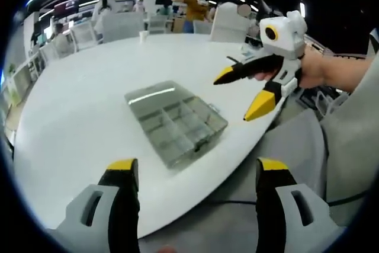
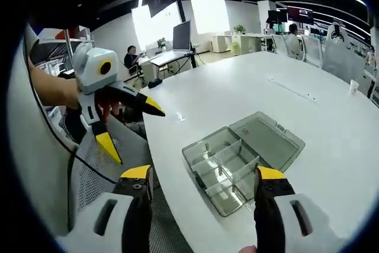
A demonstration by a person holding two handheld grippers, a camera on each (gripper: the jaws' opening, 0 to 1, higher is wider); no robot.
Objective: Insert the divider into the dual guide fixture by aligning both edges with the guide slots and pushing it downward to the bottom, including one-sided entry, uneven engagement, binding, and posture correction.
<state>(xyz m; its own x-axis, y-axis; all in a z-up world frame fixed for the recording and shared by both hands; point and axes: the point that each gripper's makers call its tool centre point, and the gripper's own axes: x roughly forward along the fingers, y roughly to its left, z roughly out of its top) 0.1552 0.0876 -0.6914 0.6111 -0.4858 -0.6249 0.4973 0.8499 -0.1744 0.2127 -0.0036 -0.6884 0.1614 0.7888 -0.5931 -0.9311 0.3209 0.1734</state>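
Note:
A clear plastic compartment box point(image 1: 177, 125) lies on the white table point(image 1: 83, 111) near its edge, lid point(image 1: 155, 95) folded open flat. Thin clear dividers point(image 2: 228, 153) stand inside the box point(image 2: 220, 173), whose lid point(image 2: 269, 139) is also open in the right gripper view. My left gripper point(image 1: 196, 170) is held open over the table edge, short of the box, with nothing between its jaws. It appears as the left gripper point(image 2: 135, 130) off the table's side. My right gripper point(image 2: 203, 175) is open and empty, just before the box. This right gripper point(image 1: 238, 95), held in a hand, hovers beside the box.
A grey mesh chair point(image 2: 98, 176) sits at the table edge below both grippers. White chairs point(image 1: 121, 25) ring the far side of the table. People sit at desks point(image 2: 169, 56) with a monitor in the background. A small cup point(image 1: 143, 35) stands on the far table rim.

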